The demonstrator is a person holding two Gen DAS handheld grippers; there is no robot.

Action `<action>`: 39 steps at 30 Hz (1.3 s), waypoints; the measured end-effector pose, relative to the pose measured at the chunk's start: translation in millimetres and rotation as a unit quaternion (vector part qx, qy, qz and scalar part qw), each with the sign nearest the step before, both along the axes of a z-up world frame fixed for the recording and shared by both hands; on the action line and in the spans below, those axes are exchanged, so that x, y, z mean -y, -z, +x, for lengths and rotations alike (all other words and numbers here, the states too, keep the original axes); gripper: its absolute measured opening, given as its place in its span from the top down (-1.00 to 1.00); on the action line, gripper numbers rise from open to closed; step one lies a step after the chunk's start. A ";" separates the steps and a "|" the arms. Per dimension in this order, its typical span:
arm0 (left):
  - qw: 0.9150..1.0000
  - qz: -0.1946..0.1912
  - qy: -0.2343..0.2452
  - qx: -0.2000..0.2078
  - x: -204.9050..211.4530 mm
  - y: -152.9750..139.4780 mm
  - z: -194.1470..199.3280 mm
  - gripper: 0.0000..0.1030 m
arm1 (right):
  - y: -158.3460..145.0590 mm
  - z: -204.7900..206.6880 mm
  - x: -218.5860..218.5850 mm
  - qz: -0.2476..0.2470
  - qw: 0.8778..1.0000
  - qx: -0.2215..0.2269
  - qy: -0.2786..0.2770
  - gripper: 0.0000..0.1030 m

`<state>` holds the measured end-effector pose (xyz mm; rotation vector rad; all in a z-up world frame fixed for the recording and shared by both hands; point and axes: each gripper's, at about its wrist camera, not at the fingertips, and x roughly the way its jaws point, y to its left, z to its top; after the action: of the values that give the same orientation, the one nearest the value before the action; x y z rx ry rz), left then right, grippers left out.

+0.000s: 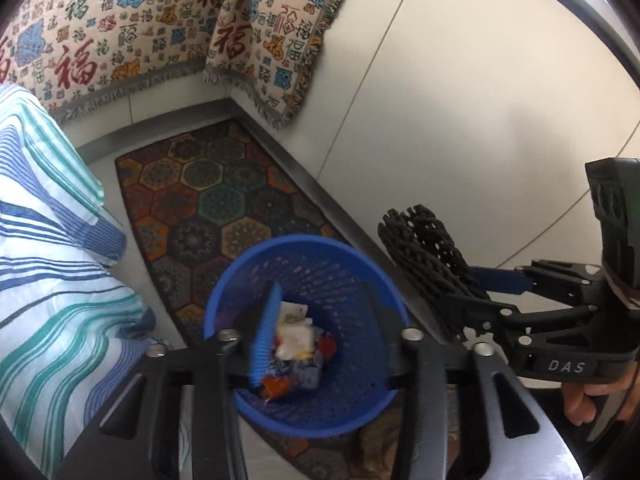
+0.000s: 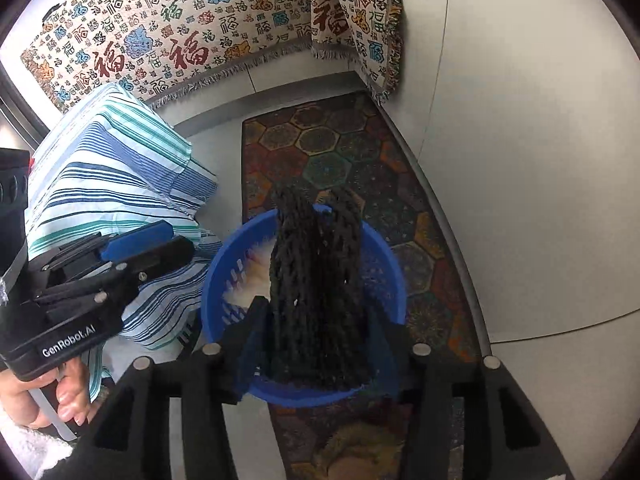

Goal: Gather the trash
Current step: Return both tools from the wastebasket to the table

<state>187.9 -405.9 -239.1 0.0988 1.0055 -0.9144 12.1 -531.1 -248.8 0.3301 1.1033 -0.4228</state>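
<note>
Right claw (image 2: 316, 336): jaws stand part-way apart, pointing steeply down, with a black mesh net (image 2: 316, 288) filling the gap between them. The net seems to touch both fingers. You cannot tell from either view whether the pads are pressing on it or merely flanking it.

Left claw (image 1: 320, 340): jaws also part-way apart, nothing between the pads. You see straight down between the fingers into the basket.

Blue basket (image 1: 304, 240): sits directly under both claws, on the patterned rug (image 1: 208, 200). A heap of wrappers (image 1: 296, 340), white, red and orange, already lies on its bottom. The net hangs above the basket's mouth, its far end reaching toward the far rim in the right wrist view.

Step in hand, as it looks: the drop. Your left claw appears to have nothing left to deliver; your right has the net over the target but not clearly let go.

Next move calls for: spread the right jaws wide enough that the springy net falls free. Watch that it does not snag on a finger or hang on the rim. Then lift both claws straight up, clear of the rim.

Around: a striped cloth (image 1: 48, 240) lies just beside the basket on the left; a printed throw (image 1: 120, 20) hangs behind, well apart.
</note>
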 end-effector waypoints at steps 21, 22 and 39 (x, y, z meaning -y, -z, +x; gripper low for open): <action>0.989 0.000 -0.105 0.100 -155.5 -106.7 -17.2 -0.82 | -74.8 38.1 -91.0 -0.146 0.976 0.135 -0.093 -0.28; 0.988 0.011 -0.116 0.105 -171.3 -107.9 -14.4 -0.82 | -78.5 43.4 -102.1 -0.151 0.972 0.146 -0.102 -0.28; 0.925 0.134 -0.347 0.080 -452.1 -66.5 105.3 -0.82 | -51.5 178.6 -322.8 -0.074 0.928 0.142 -0.335 -0.28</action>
<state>293.2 46.2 -172.6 0.0385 0.9117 -0.1153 190.7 -208.3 -197.2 -0.1285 0.8285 0.1509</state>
